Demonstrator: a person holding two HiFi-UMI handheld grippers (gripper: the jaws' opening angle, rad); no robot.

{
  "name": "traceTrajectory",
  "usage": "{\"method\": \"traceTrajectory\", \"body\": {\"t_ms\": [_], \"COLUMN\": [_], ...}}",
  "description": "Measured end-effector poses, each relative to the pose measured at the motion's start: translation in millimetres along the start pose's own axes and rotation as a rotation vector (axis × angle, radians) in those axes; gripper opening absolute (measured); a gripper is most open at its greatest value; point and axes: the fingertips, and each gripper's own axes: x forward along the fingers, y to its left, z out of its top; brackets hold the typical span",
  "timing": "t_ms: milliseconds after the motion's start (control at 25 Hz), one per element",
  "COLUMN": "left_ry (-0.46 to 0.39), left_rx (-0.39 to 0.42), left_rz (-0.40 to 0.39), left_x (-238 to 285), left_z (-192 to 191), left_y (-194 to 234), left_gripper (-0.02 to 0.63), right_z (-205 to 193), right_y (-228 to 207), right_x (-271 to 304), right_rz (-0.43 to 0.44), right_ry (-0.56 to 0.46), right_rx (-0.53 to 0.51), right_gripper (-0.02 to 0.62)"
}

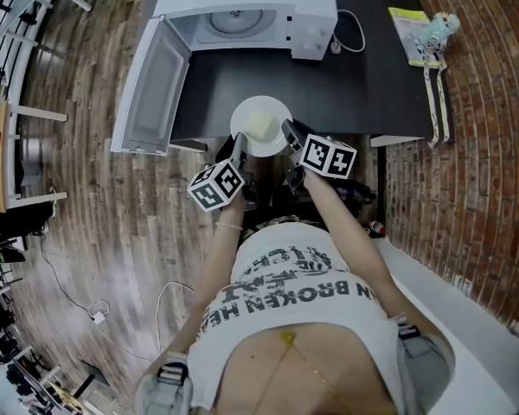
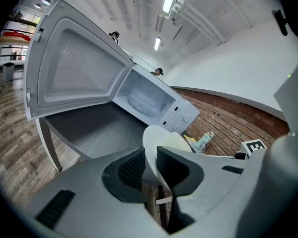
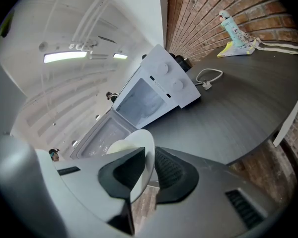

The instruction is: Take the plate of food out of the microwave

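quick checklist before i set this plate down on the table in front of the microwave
1. Left hand-held gripper clamped on the plate rim: ok.
2. Right hand-held gripper clamped on the opposite rim: ok.
3. Plate fully outside the microwave: ok, it hangs over the table's near edge.
4. Food sits on the plate: ok. Whether the plate is level: cannot tell.
5. Table bare between plate and microwave: ok. The cable lies off to the right, apart from that spot.
6. Door out of the path: ok, it is swung open to the left.
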Motion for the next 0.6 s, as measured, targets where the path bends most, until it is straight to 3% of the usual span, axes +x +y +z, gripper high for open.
{"method": "traceTrajectory", "body": {"t_ms": [600], "left_ry": [0.008], "left_rx": [-0.008], "left_rz": [0.004], "left_x": [-1.2], "left_z": [-3.5], "left_y": [1.6], "left_gripper": [0.078], "right_z": [-3.9], "right_y": [-2.1], "right_x": [-0.4], "right_rz": [-0.003], "right_ry": [0.013], "right_rx": [0.024], "right_gripper": [0.06]}}
